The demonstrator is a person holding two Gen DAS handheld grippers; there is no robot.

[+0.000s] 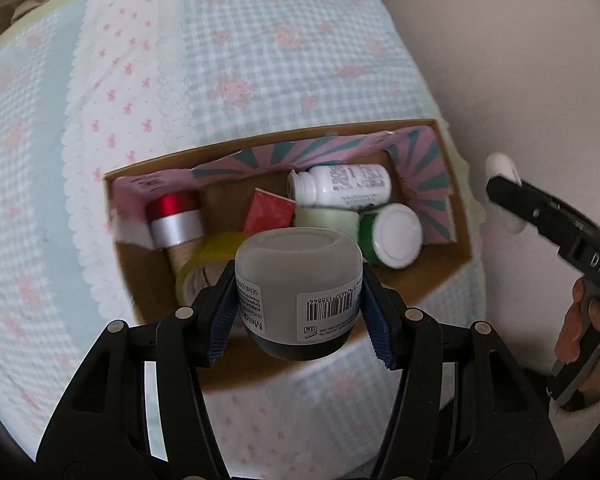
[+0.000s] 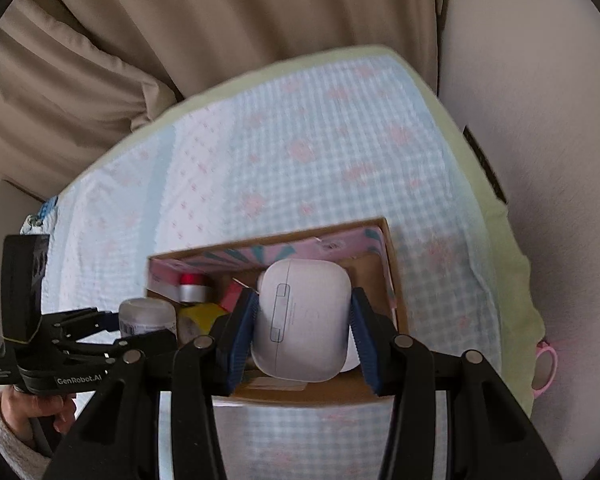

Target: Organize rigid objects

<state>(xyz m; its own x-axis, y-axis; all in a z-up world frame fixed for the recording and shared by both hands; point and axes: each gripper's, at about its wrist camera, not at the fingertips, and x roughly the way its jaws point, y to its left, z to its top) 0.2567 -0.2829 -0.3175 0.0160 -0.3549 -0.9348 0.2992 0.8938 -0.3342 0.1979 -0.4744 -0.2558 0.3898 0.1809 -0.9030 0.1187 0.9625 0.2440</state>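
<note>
My left gripper (image 1: 298, 312) is shut on a grey jar (image 1: 300, 280) with a barcode label and holds it above the near left of an open cardboard box (image 1: 448, 268). The box holds a red-and-silver jar (image 1: 176, 216), a red packet (image 1: 270, 212), a white bottle (image 1: 344, 184), a green jar with a white lid (image 1: 392, 234) and a yellow tape roll (image 1: 204, 260). My right gripper (image 2: 302, 328) is shut on a white earbuds case (image 2: 302, 320) above the box's right half (image 2: 392, 276). The left gripper with the grey jar (image 2: 146, 316) shows at the left of the right wrist view.
The box sits on a bed with a blue checked, pink-flowered cover (image 1: 260, 60). Beige curtains (image 2: 220, 20) hang behind the bed and a pale wall (image 2: 540, 120) runs along its right side. A pink-rimmed mirror (image 2: 544, 368) lies at the bed's right edge.
</note>
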